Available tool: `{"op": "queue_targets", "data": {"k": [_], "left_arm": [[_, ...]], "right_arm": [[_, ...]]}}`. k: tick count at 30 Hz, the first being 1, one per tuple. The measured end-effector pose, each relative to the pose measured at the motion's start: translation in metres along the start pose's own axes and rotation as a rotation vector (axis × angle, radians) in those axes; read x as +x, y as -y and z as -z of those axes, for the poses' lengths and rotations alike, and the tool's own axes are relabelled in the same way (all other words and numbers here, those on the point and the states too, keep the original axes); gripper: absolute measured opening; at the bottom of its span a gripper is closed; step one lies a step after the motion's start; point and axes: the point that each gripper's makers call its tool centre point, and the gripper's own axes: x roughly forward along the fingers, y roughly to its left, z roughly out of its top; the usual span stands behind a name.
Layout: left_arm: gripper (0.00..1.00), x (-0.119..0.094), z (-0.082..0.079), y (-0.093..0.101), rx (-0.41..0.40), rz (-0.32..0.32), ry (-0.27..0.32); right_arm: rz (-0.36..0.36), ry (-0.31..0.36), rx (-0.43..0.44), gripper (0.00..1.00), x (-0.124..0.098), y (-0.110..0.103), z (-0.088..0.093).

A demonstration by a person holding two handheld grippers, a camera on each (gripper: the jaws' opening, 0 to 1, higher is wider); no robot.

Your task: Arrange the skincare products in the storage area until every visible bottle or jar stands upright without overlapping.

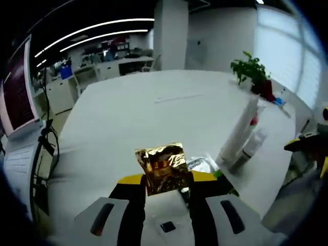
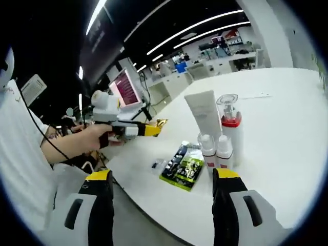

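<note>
Out past the near edge of the white table [image 2: 287, 128], the left gripper [image 2: 154, 129] is clamped on a gold foil sachet [image 1: 163, 168]. On the table near that edge lies a green-and-black sachet [image 2: 183, 166]. Just beside it stand two small white bottles [image 2: 215, 148], touching, with a tall white tube [image 2: 204, 114] and a red-collared pump bottle [image 2: 229, 120] upright behind them. The right gripper [image 2: 161, 192] hangs open, jaws apart, holding nothing.

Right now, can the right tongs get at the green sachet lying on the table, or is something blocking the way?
Probably yes. The right tongs are open and empty, and the green sachet lies flat just ahead of them near the table edge. The white tube and small bottles stand behind it, not in the path.
</note>
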Motion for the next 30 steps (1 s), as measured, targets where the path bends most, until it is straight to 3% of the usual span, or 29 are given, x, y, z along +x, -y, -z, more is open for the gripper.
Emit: {"op": "queue_targets", "data": {"k": [4,7,8,11,27,30], "left_arm": [[0.28,-0.022,-0.003,0.017,0.042,0.024,0.029],[0.28,-0.032,-0.005,0.028,0.09,0.041,0.042],[0.28,-0.035,-0.006,0.028,0.138,0.032,0.046],[0.28,-0.045,-0.01,0.034,0.163,0.044,0.057],[0.28,-0.092,-0.026,0.073,0.245,0.066,0.146],[0.28,-0.102,-0.029,0.08,0.254,0.069,0.164]], "right_arm": [[-0.026,0.07,0.022,0.71,0.009,-0.01,-0.025],[-0.047,0.099,0.052,0.66,0.014,-0.015,-0.034],[-0.061,0.111,0.064,0.62,0.017,-0.018,-0.037],[-0.088,0.13,0.092,0.54,0.024,-0.024,-0.043],[-0.198,0.148,0.254,0.36,0.057,-0.044,-0.052],[-0.224,0.143,0.269,0.28,0.062,-0.051,-0.052]]}}
